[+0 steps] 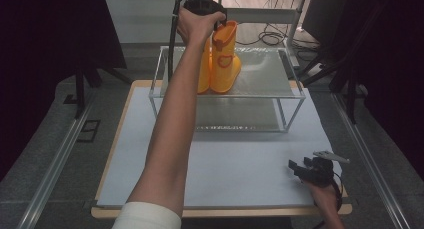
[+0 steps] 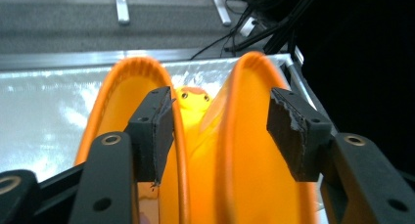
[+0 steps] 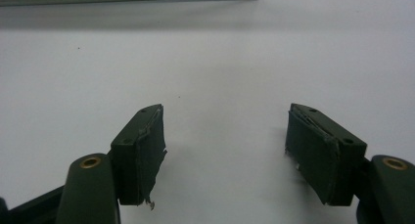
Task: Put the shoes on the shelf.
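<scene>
A pair of orange boots (image 1: 221, 59) is seen in the high view standing upright on the top shelf of a metal rack (image 1: 295, 91) at the far side of the worktop (image 1: 240, 164). The left tongs (image 1: 207, 9) are held at the boot tops by the left hand (image 1: 195, 26), which covers most of them there, so their jaws are not made out from above. The left gripper view supplies what is hidden: the left tongs (image 2: 220, 131) are spread apart, one jaw lying inside the opening of the left boot, the other just outside the right boot's far wall, so the two adjoining boot walls (image 2: 205, 155) lie between the pads. Whether the pads press on the rubber cannot be told. A small face-like marking is glimpsed between the boots, blurred.

The right tongs (image 1: 302, 168) are seen low over the near right of the worktop, held by the right hand (image 1: 327, 196). In the right gripper view the right tongs (image 3: 225, 150) are parted wide over bare white surface, with nothing between them.
</scene>
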A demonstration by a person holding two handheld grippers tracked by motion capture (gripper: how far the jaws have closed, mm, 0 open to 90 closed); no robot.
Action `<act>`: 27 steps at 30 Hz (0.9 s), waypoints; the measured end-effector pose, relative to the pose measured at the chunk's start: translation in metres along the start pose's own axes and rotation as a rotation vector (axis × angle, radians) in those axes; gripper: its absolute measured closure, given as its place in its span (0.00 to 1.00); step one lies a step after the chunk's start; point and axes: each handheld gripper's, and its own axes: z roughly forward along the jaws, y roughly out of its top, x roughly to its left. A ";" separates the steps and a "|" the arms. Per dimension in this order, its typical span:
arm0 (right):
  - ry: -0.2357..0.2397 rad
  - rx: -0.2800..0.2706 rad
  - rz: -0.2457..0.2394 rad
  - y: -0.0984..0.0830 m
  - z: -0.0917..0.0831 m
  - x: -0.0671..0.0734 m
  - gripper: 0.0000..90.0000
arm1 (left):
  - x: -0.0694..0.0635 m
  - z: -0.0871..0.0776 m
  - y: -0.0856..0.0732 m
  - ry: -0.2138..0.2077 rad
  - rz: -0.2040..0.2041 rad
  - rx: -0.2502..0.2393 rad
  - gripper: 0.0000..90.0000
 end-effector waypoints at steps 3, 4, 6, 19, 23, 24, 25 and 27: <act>0.000 -0.001 -0.002 0.000 0.000 0.000 0.33 | -0.003 -0.004 0.000 -0.015 0.017 0.001 0.48; 0.001 0.001 0.003 0.000 0.000 0.000 0.33 | -0.005 -0.006 0.000 -0.027 0.029 0.002 0.48; 0.004 -0.001 0.006 0.000 0.000 0.000 0.33 | -0.006 -0.011 -0.002 -0.042 0.050 -0.002 0.49; -0.006 0.000 -0.007 0.000 0.000 0.001 0.34 | -0.002 -0.072 -0.043 -0.211 0.296 0.013 0.75; -0.007 0.001 -0.008 0.000 0.000 0.001 0.34 | 0.003 -0.084 -0.055 -0.230 0.337 0.026 0.81; -0.008 0.001 -0.007 0.000 0.000 0.001 0.34 | 0.007 -0.088 -0.059 -0.230 0.339 0.026 0.83; -0.009 0.001 -0.008 0.000 0.000 0.001 0.34 | 0.010 -0.091 -0.063 -0.230 0.337 0.024 0.85; -0.010 0.003 -0.011 0.000 0.000 0.001 0.34 | 0.018 -0.097 -0.072 -0.229 0.339 0.022 0.89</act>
